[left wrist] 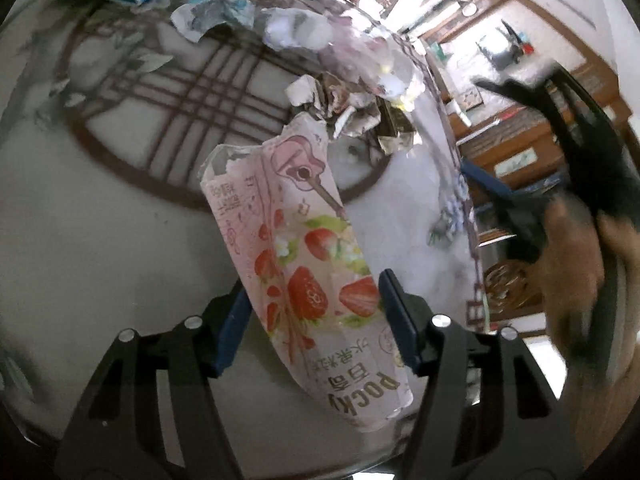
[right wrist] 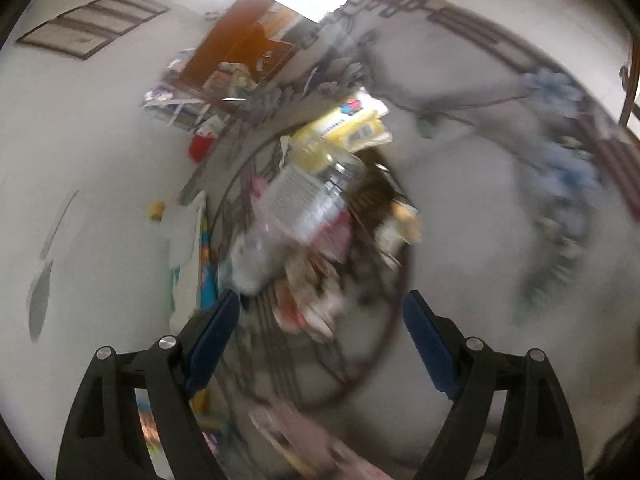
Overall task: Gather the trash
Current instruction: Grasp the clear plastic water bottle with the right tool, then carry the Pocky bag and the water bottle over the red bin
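Clamped in left gripper (left wrist: 316, 316) jaws at frame centre: one snack wrapper (left wrist: 304, 272). Right gripper (right wrist: 320, 344), jaws wide, empty. Crumpled paper (left wrist: 348, 108) upper centre awaiting collection.

Place: a lived-in home, likely a sitting or dining room.
Table: white tablecloth (left wrist: 100, 240) with a brown lattice circle and flower print, strewn with crumpled wrappers (left wrist: 352, 108).
At 2 o'clock, left wrist view: wooden shelving (left wrist: 516, 148) with household things, blurred.
At 11 o'clock, right wrist view: pale tiled floor with a brown inlaid border (right wrist: 92, 24); wooden furniture (right wrist: 240, 44) at 12.
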Action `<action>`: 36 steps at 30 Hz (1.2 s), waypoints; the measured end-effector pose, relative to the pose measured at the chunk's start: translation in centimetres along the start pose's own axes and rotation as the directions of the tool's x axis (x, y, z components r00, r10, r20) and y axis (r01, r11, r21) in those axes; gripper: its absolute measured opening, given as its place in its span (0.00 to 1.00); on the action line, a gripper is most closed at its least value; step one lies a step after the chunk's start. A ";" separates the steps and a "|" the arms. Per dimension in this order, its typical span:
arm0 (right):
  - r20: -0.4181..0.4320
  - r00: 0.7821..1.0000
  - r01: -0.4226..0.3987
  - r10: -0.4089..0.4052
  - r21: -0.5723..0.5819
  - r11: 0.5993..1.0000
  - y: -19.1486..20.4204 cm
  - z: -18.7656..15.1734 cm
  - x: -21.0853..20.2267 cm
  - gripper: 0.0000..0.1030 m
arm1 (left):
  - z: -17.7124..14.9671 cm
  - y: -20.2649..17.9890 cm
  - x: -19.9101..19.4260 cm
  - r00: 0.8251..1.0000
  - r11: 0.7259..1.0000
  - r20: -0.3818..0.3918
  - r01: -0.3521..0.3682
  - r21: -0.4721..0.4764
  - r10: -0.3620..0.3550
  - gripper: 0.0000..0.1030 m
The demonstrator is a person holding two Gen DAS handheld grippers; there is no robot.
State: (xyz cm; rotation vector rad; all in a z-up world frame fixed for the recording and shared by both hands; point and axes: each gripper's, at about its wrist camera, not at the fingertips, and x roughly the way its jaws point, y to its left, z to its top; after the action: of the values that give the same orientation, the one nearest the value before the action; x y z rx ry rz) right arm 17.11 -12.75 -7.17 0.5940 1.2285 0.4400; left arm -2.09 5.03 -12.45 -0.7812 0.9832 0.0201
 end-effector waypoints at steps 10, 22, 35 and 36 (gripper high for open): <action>-0.019 0.985 0.171 -0.170 0.151 0.974 2.2 4.6 8.1 0.79 | 0.0 0.8 -0.1 0.996 0.993 -0.014 0.091 -0.079 -0.092 0.60; 0.005 0.960 0.278 -0.281 -0.141 0.950 3.9 3.6 8.1 0.67 | 0.4 1.7 -0.7 0.996 0.991 -0.010 0.082 -0.102 -0.083 0.60; 0.077 0.939 0.331 -0.336 -0.475 0.816 0.7 -1.7 -4.8 0.66 | 0.2 0.2 0.2 0.999 0.997 -0.031 0.041 -0.063 -0.043 0.61; 0.062 0.935 0.333 -0.350 -0.494 0.803 0.0 -2.4 -5.2 0.66 | 0.2 0.1 0.1 0.999 0.998 -0.031 0.037 -0.059 -0.039 0.60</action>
State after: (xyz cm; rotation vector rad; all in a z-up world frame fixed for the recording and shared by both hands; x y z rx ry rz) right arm 13.29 -15.52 -3.82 -0.0855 1.1604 0.4378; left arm -1.95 5.17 -12.55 -0.8560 1.0013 0.0038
